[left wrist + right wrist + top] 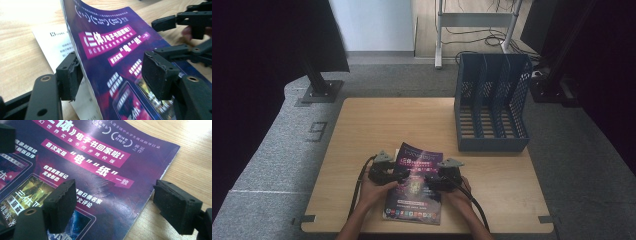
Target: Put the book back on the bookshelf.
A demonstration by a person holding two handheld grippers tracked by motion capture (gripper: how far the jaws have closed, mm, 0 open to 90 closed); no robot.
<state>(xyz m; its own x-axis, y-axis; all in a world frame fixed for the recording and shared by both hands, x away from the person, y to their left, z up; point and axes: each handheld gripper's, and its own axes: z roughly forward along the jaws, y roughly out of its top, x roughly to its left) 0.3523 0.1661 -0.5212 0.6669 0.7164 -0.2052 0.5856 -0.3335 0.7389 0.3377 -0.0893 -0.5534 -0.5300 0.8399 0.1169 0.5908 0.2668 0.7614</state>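
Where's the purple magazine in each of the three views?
High view: magazine at bottom centre, flat on the table between the two hands.
Left gripper view: fills the centre, left edge lifted between the tool's jaws.
Right gripper view: upper left and centre, right edge between the jaws.
Shared landmark: its pink headline banner.
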